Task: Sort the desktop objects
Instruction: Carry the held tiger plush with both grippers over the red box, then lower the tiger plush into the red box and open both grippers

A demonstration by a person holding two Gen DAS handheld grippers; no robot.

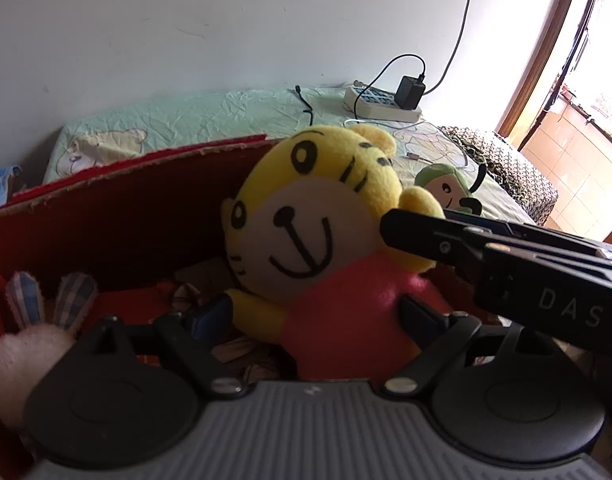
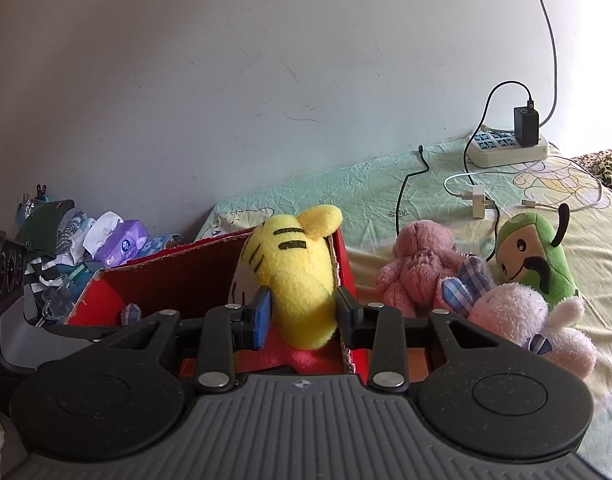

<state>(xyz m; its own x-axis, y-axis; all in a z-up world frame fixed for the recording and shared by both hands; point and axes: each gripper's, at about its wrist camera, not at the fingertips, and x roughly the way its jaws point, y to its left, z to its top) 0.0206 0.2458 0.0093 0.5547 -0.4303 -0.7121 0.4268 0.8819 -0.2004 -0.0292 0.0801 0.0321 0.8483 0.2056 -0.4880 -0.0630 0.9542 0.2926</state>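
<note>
1. In the red box (image 2: 178,276), the right gripper (image 2: 302,314) is narrowed onto the back of the tiger's (image 2: 294,276) yellow head; both pads press the plush.
2. From the left wrist view, the right gripper's fingers (image 1: 409,232) reach in from the right and meet the tiger (image 1: 306,232) by its ear.
3. Left gripper (image 1: 309,316) stands wide, one finger on each side of the tiger's red torso; whether either touches it I cannot tell.
4. Tiger sits roughly upright, long axis vertical, head top, tilted slightly; face toward the left camera.
5. A rabbit (image 1: 30,344) lies in the box too.
6. Outside, on the sheet (image 2: 385,184): pink plush (image 2: 417,264), second rabbit (image 2: 521,320), green plush (image 2: 533,256).
</note>
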